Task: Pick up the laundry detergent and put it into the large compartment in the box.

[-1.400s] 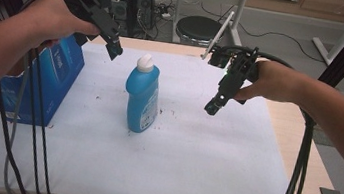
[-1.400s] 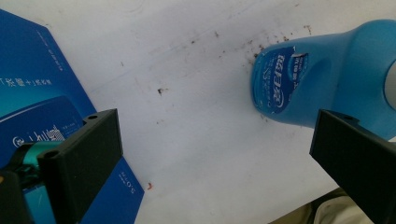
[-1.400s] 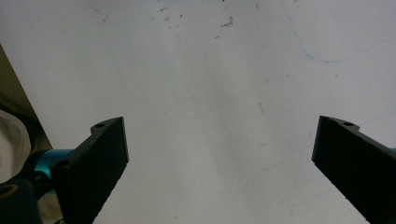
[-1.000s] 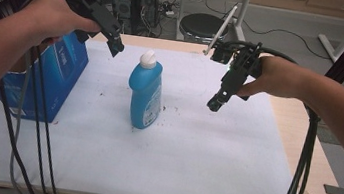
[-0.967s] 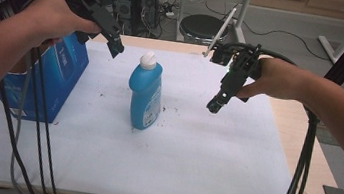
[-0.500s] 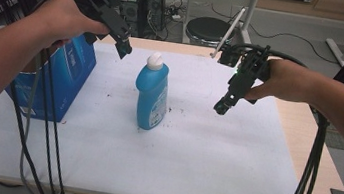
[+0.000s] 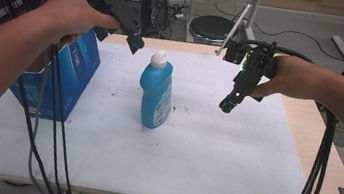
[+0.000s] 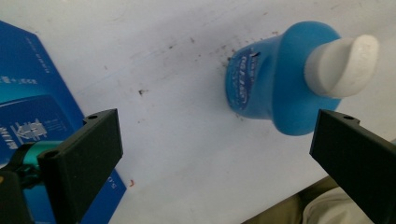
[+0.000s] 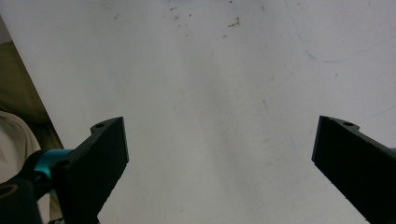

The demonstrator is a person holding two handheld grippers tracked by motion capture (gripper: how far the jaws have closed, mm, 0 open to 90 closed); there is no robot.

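Tabletop (image 7: 190,170): flat white sheet, matte, speckled with small dark crumbs around the middle; bare wood strip along the right edge. The near half and the right side lie bare, wide room for moving.
Bottle (image 7: 156,92): blue glossy plastic cleaner bottle, flattened body with a label, slanted white cap; upright near the tabletop's middle, a little toward the far edge. In the left gripper view it is seen from above, cap toward the right jaw, free of both jaws.
Box (image 7: 59,79): blue printed cardboard carton, square-cornered, open at the top, at the left edge; a clear gap of white sheet separates it from the bottle.
Right gripper (image 7: 226,104): black, blocky, held in the air right of the bottle, tips pointing down at the sheet; jaws spread wide, nothing between them.
Left gripper (image 7: 135,43): black, hard-edged, held above the far edge just left of the cap, not touching it; jaws spread wide, nothing held.
Cables (image 7: 52,126): dark, thin, hanging off the near edge at both sides.
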